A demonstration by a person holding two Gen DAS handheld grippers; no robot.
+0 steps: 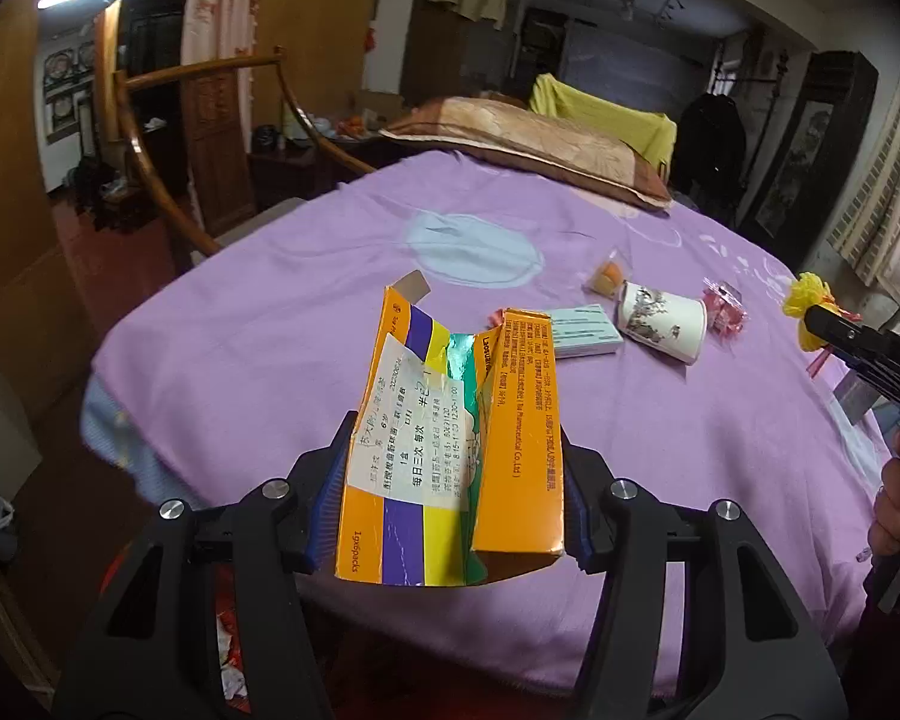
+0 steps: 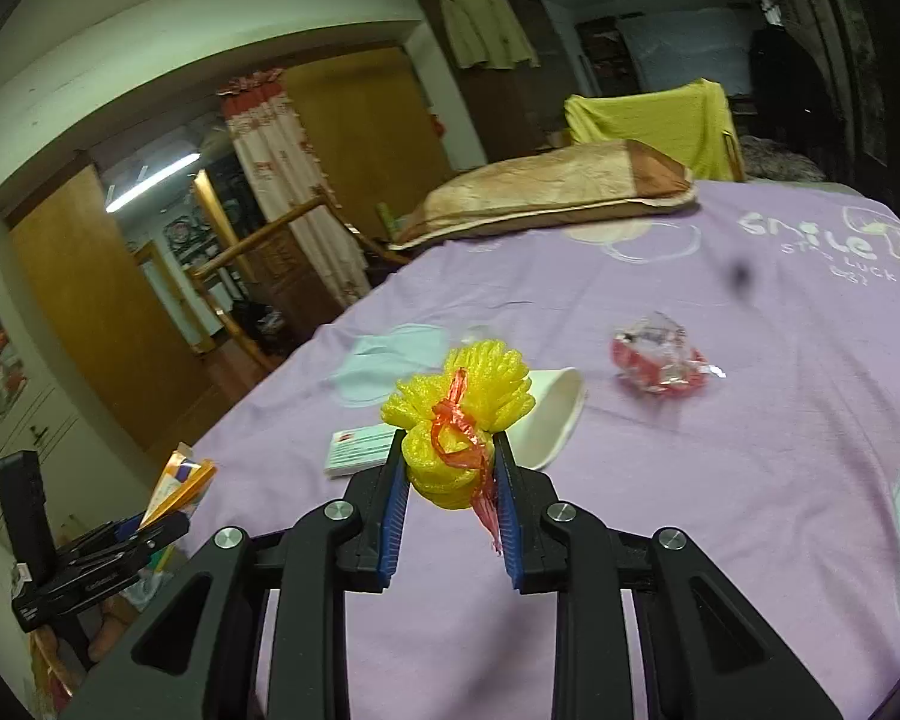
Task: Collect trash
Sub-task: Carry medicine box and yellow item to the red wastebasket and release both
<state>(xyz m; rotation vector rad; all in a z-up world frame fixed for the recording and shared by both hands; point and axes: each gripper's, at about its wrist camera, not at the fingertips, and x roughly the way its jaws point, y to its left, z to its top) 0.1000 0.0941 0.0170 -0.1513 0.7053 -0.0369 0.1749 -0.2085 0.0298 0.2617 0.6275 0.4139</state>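
Observation:
My left gripper point(image 1: 456, 468) is shut on a torn orange medicine box point(image 1: 450, 450) with a white label, held above the near edge of the purple bedspread point(image 1: 270, 330). My right gripper point(image 2: 450, 450) is shut on a yellow foam net point(image 2: 456, 414) tied with a red plastic strip, lifted over the bed; it also shows at the right edge as the foam net point(image 1: 807, 300). Lying on the bedspread are a tipped paper cup point(image 1: 663, 324) point(image 2: 555, 417), a small pale box point(image 1: 585, 333) point(image 2: 360, 447), a red-and-clear wrapper point(image 1: 726, 306) point(image 2: 660, 360) and an orange snack packet point(image 1: 606, 279).
A tan pillow point(image 1: 528, 144) point(image 2: 552, 186) lies at the bed's far end, with a yellow-draped chair point(image 1: 606, 111) behind it. A curved wooden rail point(image 1: 144, 150) and dark floor are to the left. A hand point(image 1: 894, 504) holds the right gripper's handle.

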